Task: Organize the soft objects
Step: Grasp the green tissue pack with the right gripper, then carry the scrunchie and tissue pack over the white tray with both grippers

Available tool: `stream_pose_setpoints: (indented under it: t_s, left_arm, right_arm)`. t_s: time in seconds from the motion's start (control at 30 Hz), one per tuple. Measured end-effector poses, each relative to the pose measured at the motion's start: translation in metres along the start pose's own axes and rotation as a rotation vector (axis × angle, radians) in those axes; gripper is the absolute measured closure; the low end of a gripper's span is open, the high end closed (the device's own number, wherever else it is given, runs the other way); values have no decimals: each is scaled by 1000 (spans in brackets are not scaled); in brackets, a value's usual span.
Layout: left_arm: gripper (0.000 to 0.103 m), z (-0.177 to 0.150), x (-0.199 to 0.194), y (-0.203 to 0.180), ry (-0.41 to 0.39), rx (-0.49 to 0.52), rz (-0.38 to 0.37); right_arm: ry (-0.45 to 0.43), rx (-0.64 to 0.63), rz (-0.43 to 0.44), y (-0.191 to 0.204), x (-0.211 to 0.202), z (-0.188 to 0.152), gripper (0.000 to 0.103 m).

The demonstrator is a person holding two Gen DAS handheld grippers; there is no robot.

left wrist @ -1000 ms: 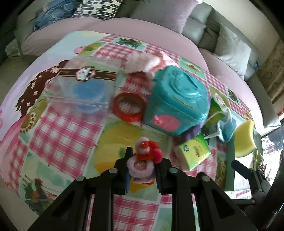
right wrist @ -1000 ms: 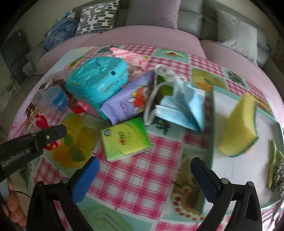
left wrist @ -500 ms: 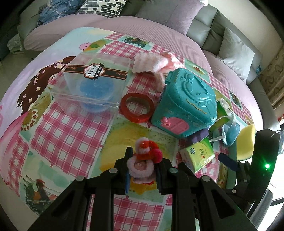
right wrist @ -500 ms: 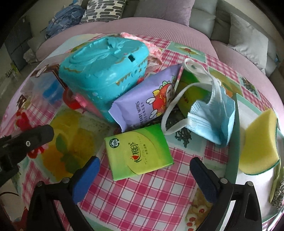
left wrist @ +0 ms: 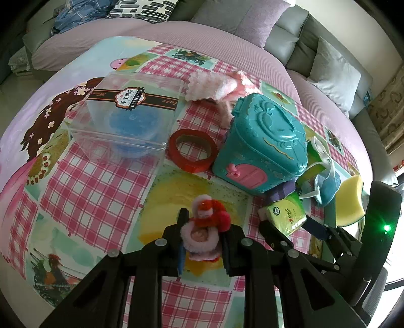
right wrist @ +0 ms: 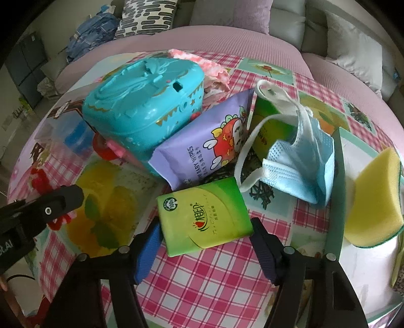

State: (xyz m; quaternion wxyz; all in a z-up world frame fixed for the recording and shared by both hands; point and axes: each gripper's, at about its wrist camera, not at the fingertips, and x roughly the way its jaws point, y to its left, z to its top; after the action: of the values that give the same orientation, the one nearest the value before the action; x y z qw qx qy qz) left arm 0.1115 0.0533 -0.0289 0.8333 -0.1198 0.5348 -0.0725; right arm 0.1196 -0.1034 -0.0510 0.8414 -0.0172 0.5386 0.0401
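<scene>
My left gripper (left wrist: 202, 242) is shut on a small pink and red plush toy (left wrist: 205, 229) and holds it just above the patterned cloth. My right gripper (right wrist: 204, 249) is open, its fingers on either side of a green tissue pack (right wrist: 204, 217) lying flat; the pack also shows in the left wrist view (left wrist: 285, 217). Behind it lie a purple baby wipes pack (right wrist: 207, 141), a blue face mask (right wrist: 298, 164) and a second green pack (right wrist: 270, 126). A yellow sponge (right wrist: 376, 199) stands on a white tray (right wrist: 353, 272) to the right. A pink fluffy cloth (left wrist: 217, 85) lies at the back.
A teal plastic toy case (left wrist: 262, 143) stands mid-table. A red ring (left wrist: 193, 148) lies beside it, and a clear lidded box (left wrist: 126, 113) holding something blue sits to the left. A sofa with cushions (left wrist: 237, 17) curves behind the round table.
My right gripper has moved forward and lower, so its open fingers now flank the green tissue pack. My left gripper keeps its hold on the plush toy and has barely moved.
</scene>
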Motion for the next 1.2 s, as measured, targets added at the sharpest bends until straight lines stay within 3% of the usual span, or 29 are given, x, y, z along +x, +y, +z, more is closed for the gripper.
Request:
stream_pose_setpoints:
  t_s: [0.57, 1.0, 1.2]
  left_arm:
    - [79, 1, -13, -9, -37, 30, -8]
    - [80, 2, -50, -38, -133, 98, -62]
    - [80, 0, -62, -62, -169, 145, -88]
  right_arm:
    - [-35, 24, 33, -10, -27, -15, 32]
    - [-213, 107, 28, -39, -104, -28, 32]
    - [-276, 203, -9, -77, -134, -32, 32]
